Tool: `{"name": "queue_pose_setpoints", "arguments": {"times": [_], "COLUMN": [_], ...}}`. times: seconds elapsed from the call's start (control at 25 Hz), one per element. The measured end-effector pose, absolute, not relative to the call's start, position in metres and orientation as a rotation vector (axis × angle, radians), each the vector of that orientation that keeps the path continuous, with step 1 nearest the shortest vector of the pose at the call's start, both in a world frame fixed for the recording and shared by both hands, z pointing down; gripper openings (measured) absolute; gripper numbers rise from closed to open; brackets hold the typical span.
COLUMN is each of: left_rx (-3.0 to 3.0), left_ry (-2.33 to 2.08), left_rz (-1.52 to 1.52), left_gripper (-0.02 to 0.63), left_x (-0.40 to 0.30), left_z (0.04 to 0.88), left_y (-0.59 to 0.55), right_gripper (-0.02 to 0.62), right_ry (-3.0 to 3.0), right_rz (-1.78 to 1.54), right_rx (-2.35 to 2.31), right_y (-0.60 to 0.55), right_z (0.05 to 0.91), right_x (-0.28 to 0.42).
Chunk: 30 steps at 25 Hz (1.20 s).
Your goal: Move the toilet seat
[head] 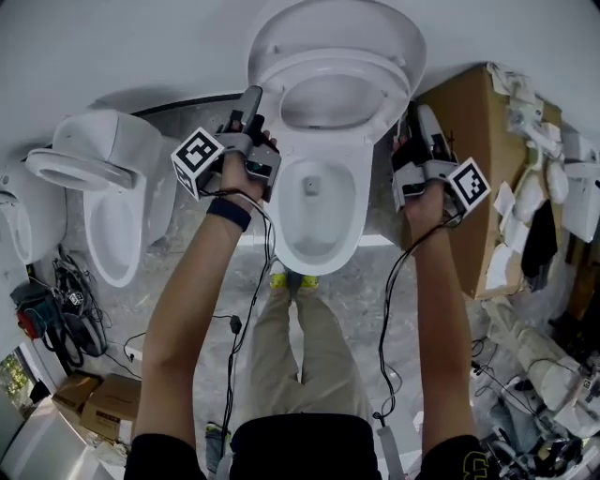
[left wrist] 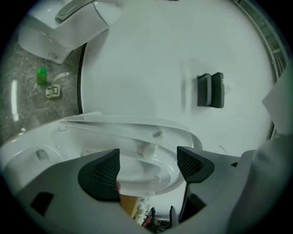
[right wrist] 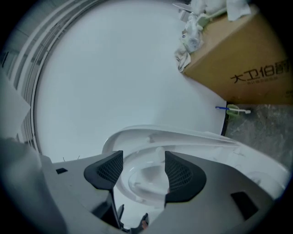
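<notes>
Left hand-held gripper (left wrist: pixel 149 165) and right hand-held gripper (right wrist: pixel 143 170) both stand with jaws apart. Each straddles one side rim of the raised toilet seat (head: pixel 339 61), between them, without clamping it. The cardboard box (right wrist: pixel 238 59) to the right of the right hand-held gripper is printed "大卫伯爵".

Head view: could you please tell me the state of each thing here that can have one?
toilet seat, raised off the bowl
lid, raised behind the seat
left hand-held gripper, open, at the seat's rim
right hand-held gripper, open, at the seat's rim
</notes>
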<state>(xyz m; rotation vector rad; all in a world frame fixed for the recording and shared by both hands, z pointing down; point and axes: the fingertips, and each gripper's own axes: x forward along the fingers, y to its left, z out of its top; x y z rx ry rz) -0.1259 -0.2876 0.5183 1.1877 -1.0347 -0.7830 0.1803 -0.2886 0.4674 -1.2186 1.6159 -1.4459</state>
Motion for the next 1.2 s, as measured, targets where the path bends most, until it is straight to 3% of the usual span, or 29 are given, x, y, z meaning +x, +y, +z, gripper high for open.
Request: {"name": "queue_pose_setpoints", "arguments": {"times": [0.2, 0.36, 0.64, 0.84, 1.0, 1.2], "left_rx": [1.380, 1.535, 1.803, 1.989, 2.103, 2.283], "left_ry": [-1.027, -1.055, -1.227, -1.380, -1.582, -1.778], "left_rz": [-0.696, -0.594, -0.452, -0.285, -0.156, 0.004], "left_gripper": [0.398, 0.308, 0.217, 0.190, 0.172, 0.172], "left_x": [-0.100, -0.085, -0.090, -0.097, -0.111, -0.128], "left_z": [0.458, 0.399, 0.285, 0.235, 0.211, 0.189], "left_y": [-0.226, -0.167, -0.082, -0.044, -0.029, -0.027], "right_gripper": [0.173, 0.152, 0.106, 0.095, 0.037, 0.029], "right_ry": [1.870, 2.124, 2.546, 2.679, 2.731, 2.731], "right_rz": [-1.447, -1.401, -1.068, -0.824, -0.633, -0.420], "right_rx": [-1.310, -1.401, -1.518, -1.618, -1.675, -1.720], "right_y": [-0.217, -0.158, -0.070, -0.031, -0.022, -0.027], "right_z": [0.425, 0.385, 0.299, 0.253, 0.227, 0.190], "right_x": [0.169, 0.146, 0.101, 0.084, 0.074, 0.061]}}
